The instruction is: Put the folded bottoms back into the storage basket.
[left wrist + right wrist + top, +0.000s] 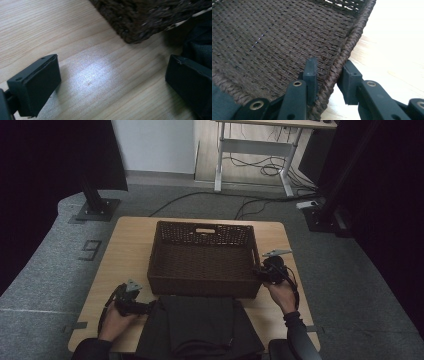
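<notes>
High view: a woven basket sat mid-counter with dark folded cloth just before it, the right gripper at the basket's right rim and the left gripper low beside the cloth. Left gripper view: its fingers stood wide apart over bare wood, holding nothing, the basket corner just ahead. Right gripper view: the fingers straddled the braided rim, seemingly pinching it, a one-sided hold that could tip or drag the basket if pulled.
</notes>
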